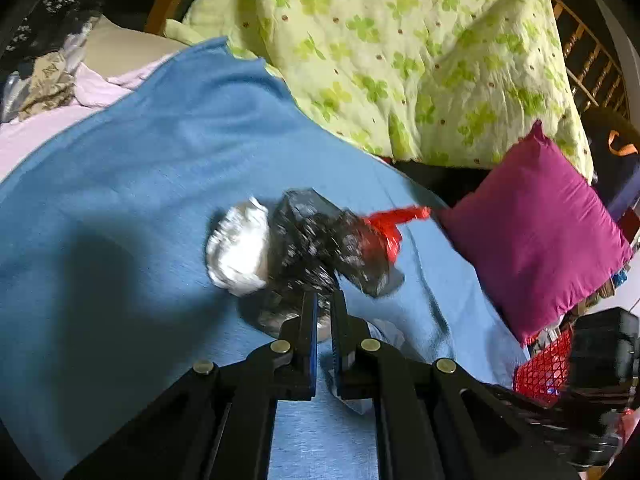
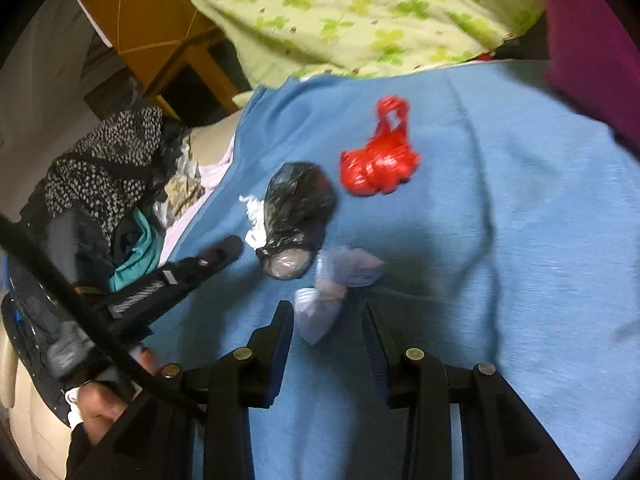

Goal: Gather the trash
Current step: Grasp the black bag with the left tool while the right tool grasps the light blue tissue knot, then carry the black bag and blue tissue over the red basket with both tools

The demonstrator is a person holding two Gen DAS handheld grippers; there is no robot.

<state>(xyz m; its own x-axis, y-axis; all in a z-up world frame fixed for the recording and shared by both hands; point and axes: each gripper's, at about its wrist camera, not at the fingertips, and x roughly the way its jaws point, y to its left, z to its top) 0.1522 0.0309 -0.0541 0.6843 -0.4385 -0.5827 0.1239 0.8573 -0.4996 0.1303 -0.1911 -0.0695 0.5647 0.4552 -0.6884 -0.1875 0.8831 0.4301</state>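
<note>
My left gripper [image 1: 324,300] is pinched on the crumpled black plastic bag [image 1: 320,236]. My right gripper [image 2: 329,312], half-open and empty, should ease onto the pale knotted bag [image 2: 332,292] at twelve o'clock on the blue blanket [image 2: 500,240].

- The left wrist view is taken from behind the left gripper [image 1: 323,304], looking forward and down along its fingers onto the blue blanket [image 1: 140,200], at close range.
- The right wrist view is taken from behind the right gripper [image 2: 330,316], likewise tilted down and close over the blue blanket [image 2: 500,220].
- Shared by both views are the black bag [image 1: 320,236] [image 2: 298,208] and red bag [image 1: 386,226] [image 2: 378,164] ahead of each gripper, and beyond them the green quilt [image 1: 400,60] [image 2: 360,20].
- The left gripper [image 2: 224,254] is seen in the right view, ahead to the left.
</note>
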